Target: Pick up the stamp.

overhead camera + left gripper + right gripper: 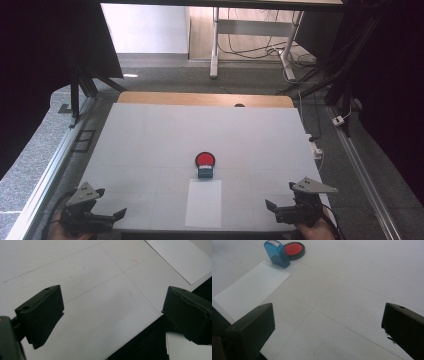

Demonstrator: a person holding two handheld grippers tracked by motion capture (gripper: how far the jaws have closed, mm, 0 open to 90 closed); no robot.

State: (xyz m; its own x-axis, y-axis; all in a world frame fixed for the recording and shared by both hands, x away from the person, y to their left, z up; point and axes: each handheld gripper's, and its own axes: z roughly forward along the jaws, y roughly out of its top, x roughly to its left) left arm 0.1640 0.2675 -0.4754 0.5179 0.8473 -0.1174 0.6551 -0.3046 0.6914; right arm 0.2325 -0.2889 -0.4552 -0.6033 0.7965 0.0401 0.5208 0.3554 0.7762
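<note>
left claw [119,214]: black blocky jaws with small screw holes, grey three-cornered plate on top, black cable
right claw [270,205]: black, same grey plate

White desk [150,145] with faint grid lines, wooden strip along its far edge. Sheet of paper [204,203] flat on the desk near the front edge, between the left hand-held gripper [112,216] and the right hand-held gripper [272,209], well apart from both. Blue stamp [205,172] stands upright just past the paper's far edge, touching or nearly so. Round red ink pad [205,159] in a black case right behind the stamp, farther from both.
</note>
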